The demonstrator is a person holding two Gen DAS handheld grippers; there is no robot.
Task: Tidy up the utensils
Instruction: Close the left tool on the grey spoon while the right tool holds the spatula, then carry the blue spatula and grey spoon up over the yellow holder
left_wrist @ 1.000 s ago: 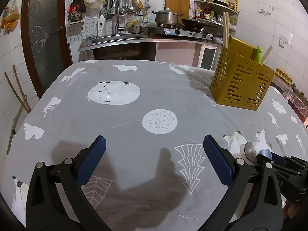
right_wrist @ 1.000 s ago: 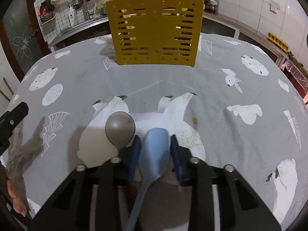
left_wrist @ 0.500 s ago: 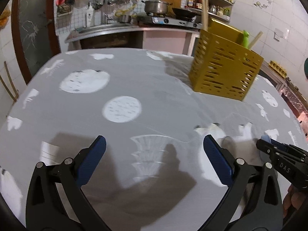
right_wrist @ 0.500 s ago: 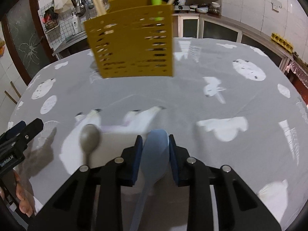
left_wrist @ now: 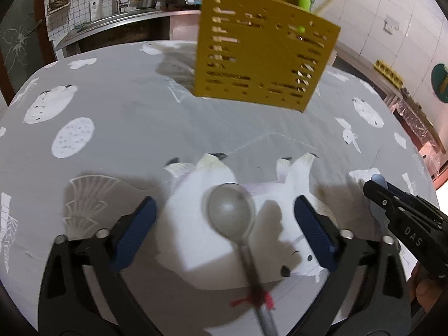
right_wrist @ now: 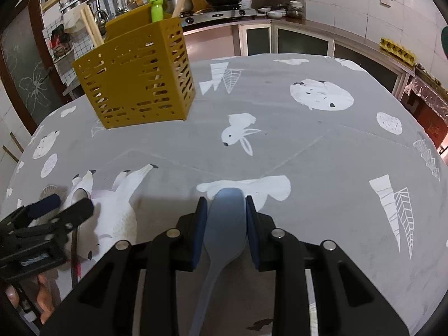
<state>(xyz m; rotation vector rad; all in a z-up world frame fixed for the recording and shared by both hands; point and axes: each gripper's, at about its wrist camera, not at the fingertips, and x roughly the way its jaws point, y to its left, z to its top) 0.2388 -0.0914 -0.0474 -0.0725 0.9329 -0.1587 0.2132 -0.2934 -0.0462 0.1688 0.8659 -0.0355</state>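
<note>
Yellow utensil holder point(left_wrist: 263, 56) motion-blurred

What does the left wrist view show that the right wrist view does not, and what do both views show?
Only the left wrist view shows the grey spoon whole, lying on the cloth between the pads of the closing left gripper, which do not touch it.

Only the right wrist view shows the right gripper shut on the blue spoon, and the stove and shelf behind.

Both show the yellow holder with a green thing in it, the grey printed cloth, and part of the other gripper.
</note>
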